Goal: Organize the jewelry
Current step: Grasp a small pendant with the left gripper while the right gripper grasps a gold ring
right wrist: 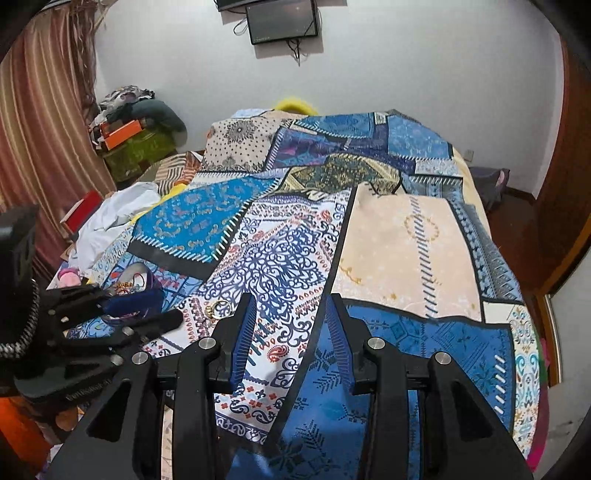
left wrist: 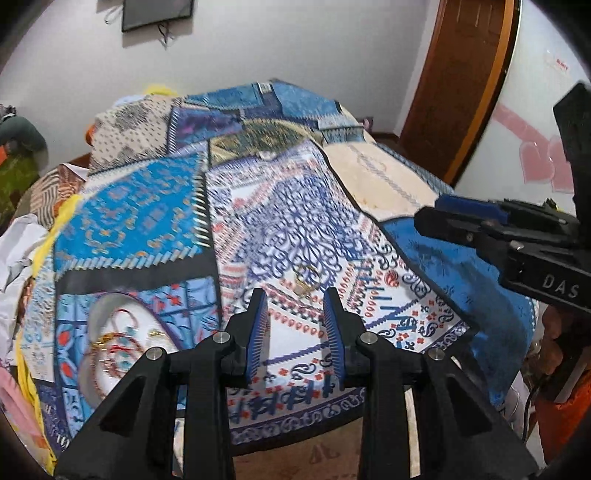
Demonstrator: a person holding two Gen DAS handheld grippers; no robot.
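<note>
Gold rings (left wrist: pixel 305 280) lie on the white and blue patterned bedspread (left wrist: pixel 280 229), just beyond my left gripper (left wrist: pixel 295 295), which is open and empty with the rings ahead of the gap. A round white dish (left wrist: pixel 122 343) holding necklaces and bangles sits to the lower left. In the right wrist view the rings (right wrist: pixel 218 308) lie left of my right gripper (right wrist: pixel 291 301), which is open and empty above the bedspread (right wrist: pixel 399 243). The left gripper (right wrist: pixel 147 314) shows at the left there, and the dish (right wrist: pixel 133 277) is partly hidden behind it.
The right gripper (left wrist: pixel 436 214) reaches in from the right in the left wrist view. Clothes and a red box (right wrist: pixel 81 214) lie at the bed's left side. A curtain (right wrist: pixel 40 122), a wall screen (right wrist: pixel 282 20) and a wooden door (left wrist: pixel 458 70) surround the bed.
</note>
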